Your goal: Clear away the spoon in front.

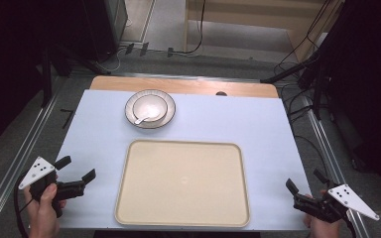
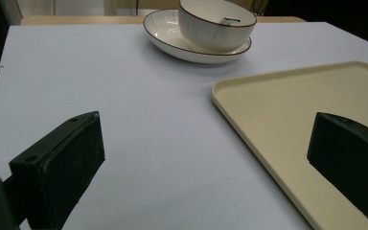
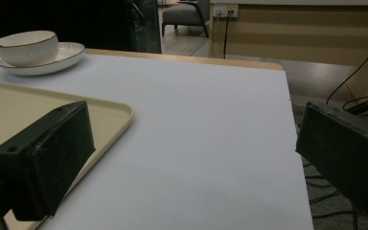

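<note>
At the table's near left corner, the left gripper (image 1: 78,168) is held in a hand (image 1: 43,208), jaws spread wide with nothing between them. In the left gripper view its jaws frame bare white table (image 2: 139,120) and the tray's left edge. At the near right corner the right gripper (image 1: 305,182) is likewise held with jaws apart and empty; in the right gripper view they stand wide over the table's right edge, the left one over a corner of the tray (image 3: 52,108).

Between the two grippers, against the near edge and centred, lies the cream tray (image 1: 182,182), flat and with nothing on it. It is apart from both grippers.

Beyond the tray, toward the far edge and slightly left of centre, stands a plate (image 1: 150,108). A bowl (image 1: 147,107) sits on it, and a spoon (image 1: 143,119) rests in the bowl, handle leaning over its rim. The plate lies near the tray's far edge but apart from it.
</note>
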